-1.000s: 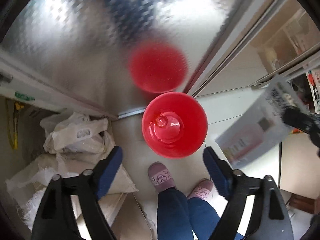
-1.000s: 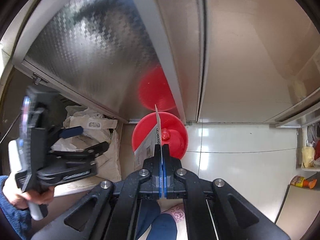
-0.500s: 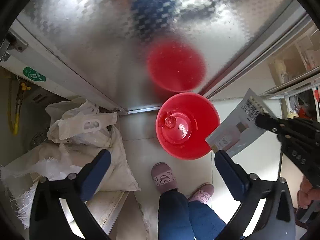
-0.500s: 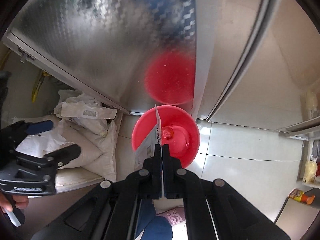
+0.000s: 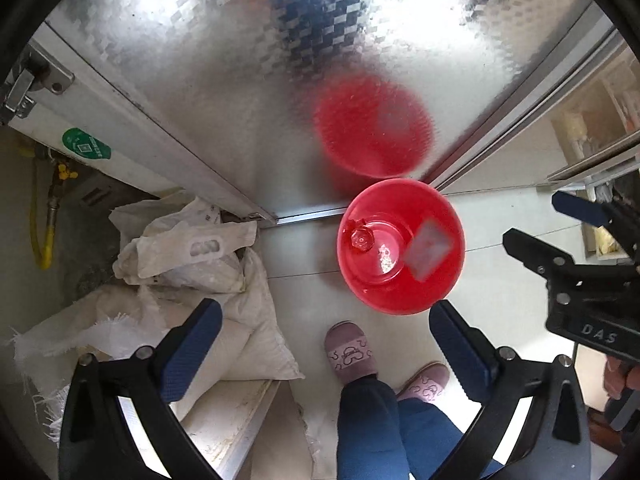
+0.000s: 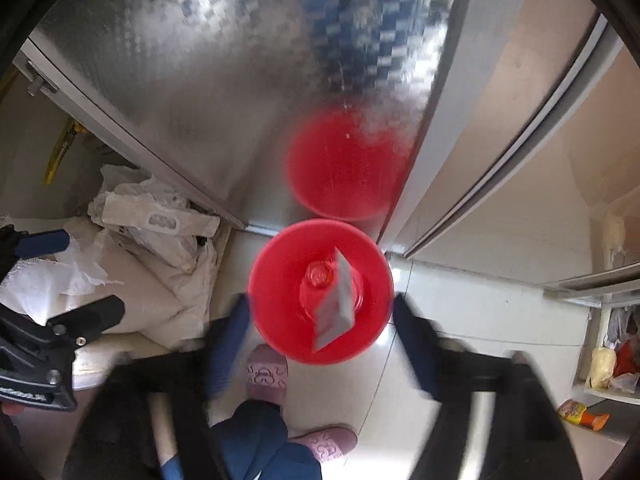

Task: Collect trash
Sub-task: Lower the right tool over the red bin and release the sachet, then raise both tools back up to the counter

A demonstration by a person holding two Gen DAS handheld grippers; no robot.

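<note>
**A:** Where's your trash right now?

**B:** Your card (image 6: 335, 304) is inside the red bin (image 6: 280, 280), tilted and blurred over the bin's middle, beside a red bottle (image 6: 318, 274) lying at the bottom. In your left view the card (image 5: 427, 249) shows against the bin's (image 5: 384, 300) right inner wall. Nothing grips it.

**A:** And your right gripper?

**B:** Your right gripper (image 6: 320, 340) sits above the bin, pointing down, its fingers (image 6: 228, 344) smeared by motion. They are opening, and no pad touches the card; the gap is bare apart from the bin seen through it.

**A:** Your left one?

**B:** Your left gripper (image 5: 326, 350) has its fingers (image 5: 192, 348) spread wide with nothing between them. It hangs over the floor (image 5: 304, 252) just left of the bin, above your slippers (image 5: 350, 350).

**A:** What surrounds the bin?

**B:** It stands on the floor against a shiny metal door (image 5: 240, 80), which mirrors it as a red blur. White sacks (image 5: 180, 248) are piled to its left.
</note>
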